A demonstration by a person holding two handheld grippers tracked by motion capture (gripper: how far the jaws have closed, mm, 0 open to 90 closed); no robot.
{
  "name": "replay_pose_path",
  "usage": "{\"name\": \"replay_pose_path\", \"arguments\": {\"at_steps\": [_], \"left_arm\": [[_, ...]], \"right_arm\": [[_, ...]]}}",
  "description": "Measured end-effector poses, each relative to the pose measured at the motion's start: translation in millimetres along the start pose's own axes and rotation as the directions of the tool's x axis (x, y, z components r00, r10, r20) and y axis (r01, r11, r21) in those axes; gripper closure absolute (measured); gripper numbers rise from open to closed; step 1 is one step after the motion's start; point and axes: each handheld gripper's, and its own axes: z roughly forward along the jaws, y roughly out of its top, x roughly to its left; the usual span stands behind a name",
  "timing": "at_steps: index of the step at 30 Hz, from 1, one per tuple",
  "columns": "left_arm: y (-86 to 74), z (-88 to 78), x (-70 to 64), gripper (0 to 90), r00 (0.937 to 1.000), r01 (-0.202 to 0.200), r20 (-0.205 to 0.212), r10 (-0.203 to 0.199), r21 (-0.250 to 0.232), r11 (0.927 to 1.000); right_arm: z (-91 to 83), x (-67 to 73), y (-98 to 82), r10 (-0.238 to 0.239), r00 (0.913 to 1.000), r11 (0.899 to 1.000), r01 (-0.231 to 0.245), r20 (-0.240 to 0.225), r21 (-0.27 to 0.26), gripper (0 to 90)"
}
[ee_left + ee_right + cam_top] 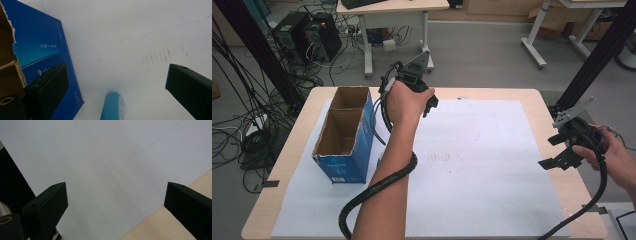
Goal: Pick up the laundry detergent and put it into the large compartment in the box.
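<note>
Right gripper (562, 150) at the table's (562, 190) right edge, jaws spread, nothing between. Left gripper (117, 82) raised, jaws spread over white paper (482, 165); left gripper view shows blue tube (112, 106) lying just beside blue box (344, 135)

Blue box, blue tube, white sheet, black grippers.

The box (346, 131) is bright blue outside with small white print and a pale curved line, and plain brown cardboard inside. Next to it lies a lighter blue tube (113, 106) with white lettering down one side. The paper sheet (482, 165) is white, marked with thin blue pen lines and a patch of faint grey-brown strokes. The table (557, 112) is light wood-coloured. The left gripper (117, 86) and right gripper (116, 207) are matt black, their cables black; the right carries a grey plate.
</note>
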Motion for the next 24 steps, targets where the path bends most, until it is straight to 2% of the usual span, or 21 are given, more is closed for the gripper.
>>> {"name": "replay_pose_path", "arguments": {"at_steps": [14, 24], "left_arm": [[-7.7, -7.5, 2.8, 5.3, 1.0000, 0.005, 0.000, -0.005, -0.004, 1.0000], [-26.0, -24.2, 3.5, 5.3, 0.9999, 0.015, -0.004, -0.015, -0.018, 0.9997]], "right_arm": [[1.0, 0.3, 2.9, -0.001, 1.0000, 1.000, 0.001, -0.002, 0.014, 4.9], [-0.6, 3.8, 4.2, -0.004, 1.0000, 1.000, 0.004, 0.003, 0.024, 5.0]]}}
